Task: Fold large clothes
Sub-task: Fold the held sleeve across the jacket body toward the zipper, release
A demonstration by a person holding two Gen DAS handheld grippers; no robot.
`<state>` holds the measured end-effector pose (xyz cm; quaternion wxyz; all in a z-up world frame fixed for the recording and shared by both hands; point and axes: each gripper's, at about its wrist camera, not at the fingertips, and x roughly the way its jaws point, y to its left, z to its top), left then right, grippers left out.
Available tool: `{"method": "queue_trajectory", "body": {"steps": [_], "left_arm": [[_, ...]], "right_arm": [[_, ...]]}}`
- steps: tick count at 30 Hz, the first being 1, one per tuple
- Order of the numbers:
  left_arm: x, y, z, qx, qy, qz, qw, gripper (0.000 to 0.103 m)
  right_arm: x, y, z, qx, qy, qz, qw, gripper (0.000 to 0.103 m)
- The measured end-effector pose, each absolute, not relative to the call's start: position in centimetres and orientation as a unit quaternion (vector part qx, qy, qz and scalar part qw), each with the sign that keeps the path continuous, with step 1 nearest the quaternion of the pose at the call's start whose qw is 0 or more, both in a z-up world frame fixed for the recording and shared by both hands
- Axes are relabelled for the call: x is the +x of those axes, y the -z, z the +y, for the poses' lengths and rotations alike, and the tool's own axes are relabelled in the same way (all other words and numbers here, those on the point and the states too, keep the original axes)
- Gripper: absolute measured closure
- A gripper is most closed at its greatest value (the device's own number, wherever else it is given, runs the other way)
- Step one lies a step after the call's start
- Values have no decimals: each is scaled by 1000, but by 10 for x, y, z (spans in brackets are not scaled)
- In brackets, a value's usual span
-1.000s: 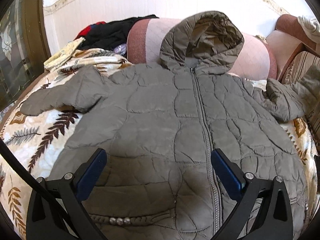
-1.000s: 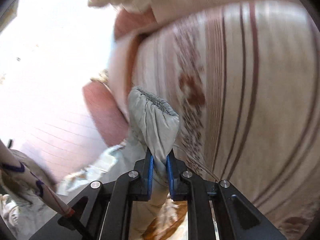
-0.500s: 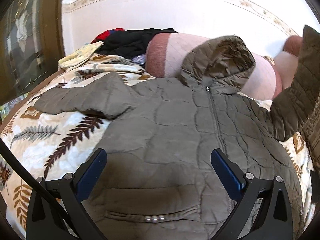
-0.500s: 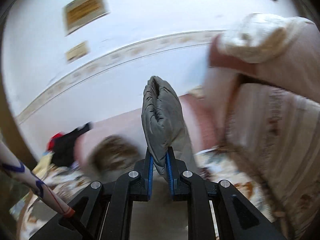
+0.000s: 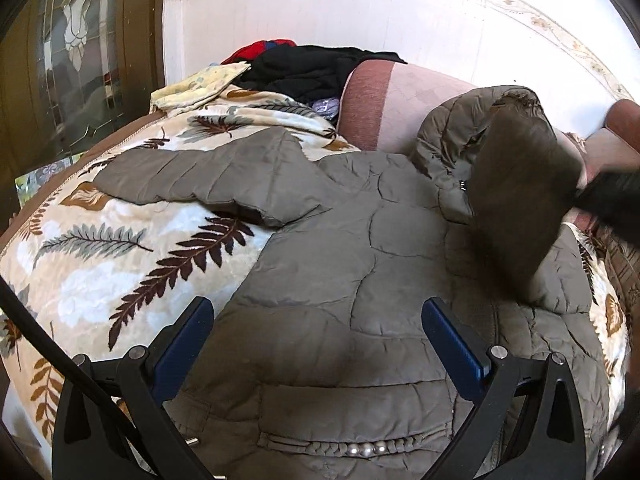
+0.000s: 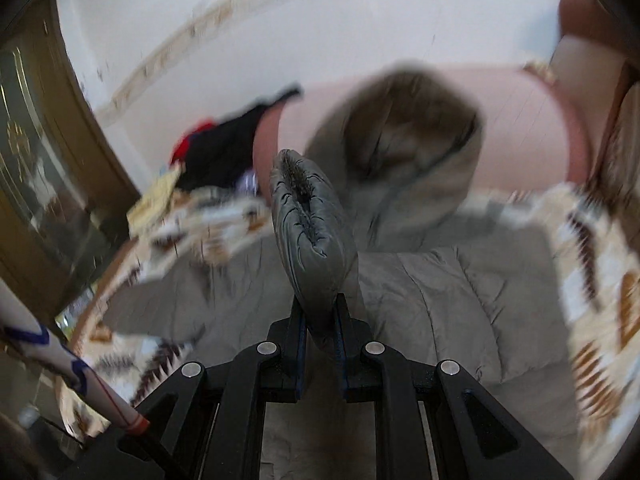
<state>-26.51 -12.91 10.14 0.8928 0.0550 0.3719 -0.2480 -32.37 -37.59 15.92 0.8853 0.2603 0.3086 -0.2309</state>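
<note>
An olive quilted hooded jacket (image 5: 344, 280) lies front up on a leaf-patterned blanket (image 5: 112, 256). Its left sleeve (image 5: 208, 172) stretches out flat over the blanket. The right sleeve (image 5: 516, 208) is lifted and hangs over the jacket's chest near the hood (image 5: 452, 140). My right gripper (image 6: 320, 320) is shut on that sleeve's cuff (image 6: 312, 224), which sticks up between the blue pads. My left gripper (image 5: 316, 332) hovers open above the jacket's lower front, with nothing between its fingers.
A pink bolster (image 5: 384, 104) lies behind the hood against the white wall. Black and red clothes (image 5: 308, 68) and a yellow cloth (image 5: 196, 84) are piled at the far left. A wooden glass-panelled door (image 5: 80, 60) stands at the left. A striped cushion (image 5: 624, 256) borders the right.
The right gripper has swung the sleeve cuff up from the right side and across over the jacket's chest. The left gripper has drifted sideways above the hem and stayed open.
</note>
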Motion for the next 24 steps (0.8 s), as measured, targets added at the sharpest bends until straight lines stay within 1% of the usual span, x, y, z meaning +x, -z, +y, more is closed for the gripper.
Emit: {"method": "queue_trajectory", "body": {"steps": [2, 4, 5, 6, 8, 10, 12, 14, 16, 20, 22, 24], "left_arm": [[-263, -100, -130, 55, 247, 373, 892, 0], [-262, -98, -132, 59, 246, 373, 893, 0], [-260, -97, -134, 60, 245, 374, 892, 0], [-259, -96, -136, 60, 244, 376, 892, 0], [-257, -93, -139, 58, 243, 380, 890, 0], [-253, -91, -141, 56, 240, 383, 890, 0], [-249, -89, -145, 53, 237, 385, 890, 0], [-244, -88, -149, 53, 231, 387, 891, 0], [-241, -86, -152, 51, 226, 391, 891, 0], [-234, -78, -162, 62, 220, 398, 889, 0], [-230, -73, -167, 68, 217, 404, 886, 0], [-224, -64, -174, 77, 213, 419, 879, 0]], "right_arm": [[-308, -128, -363, 265, 219, 335, 877, 90], [-299, -109, -357, 264, 209, 350, 874, 87], [-295, -102, -353, 265, 198, 358, 873, 78], [-293, -99, -352, 269, 185, 366, 871, 63], [-293, -100, -350, 270, 164, 373, 872, 55], [-302, -107, -351, 266, 145, 367, 880, 54], [-319, -123, -359, 263, 136, 344, 891, 54], [-336, -135, -375, 254, 163, 325, 896, 53], [-355, -135, -403, 256, 212, 318, 888, 53], [-386, -115, -455, 253, 324, 337, 847, 53], [-396, -94, -474, 241, 366, 362, 823, 53], [-404, -73, -490, 260, 374, 382, 804, 53]]}}
